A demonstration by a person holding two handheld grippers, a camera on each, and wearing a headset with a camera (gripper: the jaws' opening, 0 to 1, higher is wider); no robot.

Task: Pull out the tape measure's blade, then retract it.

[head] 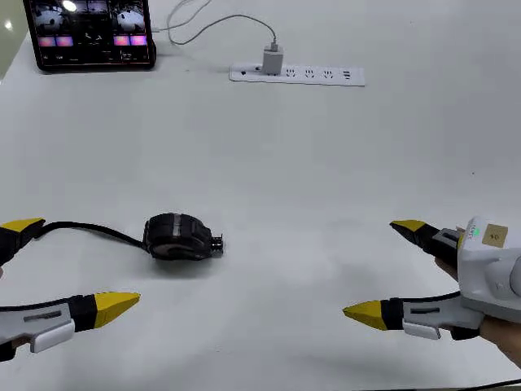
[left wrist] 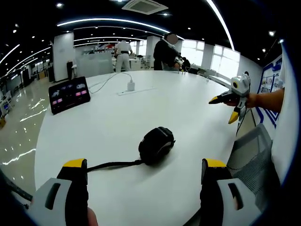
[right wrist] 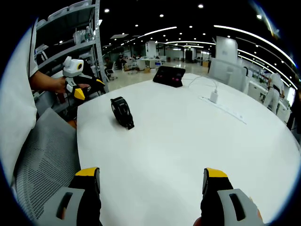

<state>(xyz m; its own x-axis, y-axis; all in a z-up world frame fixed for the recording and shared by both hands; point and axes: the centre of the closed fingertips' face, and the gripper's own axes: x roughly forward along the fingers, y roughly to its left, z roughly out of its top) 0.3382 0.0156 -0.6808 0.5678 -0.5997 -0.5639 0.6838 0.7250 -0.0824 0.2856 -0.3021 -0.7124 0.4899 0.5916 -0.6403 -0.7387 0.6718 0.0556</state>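
The tape measure (head: 181,237) lies on the white table (head: 309,163), just ahead of the left gripper (head: 85,261) and roughly in line with the gap between its jaws. Its black strap (head: 85,230) trails back toward them, the end close beside one yellow tip; I cannot tell if they touch. The case's small hook end faces the right gripper (head: 370,267), which is held well apart on the other side with bare tabletop between. Both pairs of jaws are spread wide and hold nothing. In the right gripper view the table's near edge curves past not far from the tape measure, with a grey mesh chair (right wrist: 44,160) just beyond it. Far across the table stand a tablet (head: 89,32) and a power strip (head: 297,75) with a charger (head: 271,59) plugged in, leaving a broad open stretch around the work. The two grippers point inward at each other, low over the table, a hand (head: 501,330) wrapped behind the right one.
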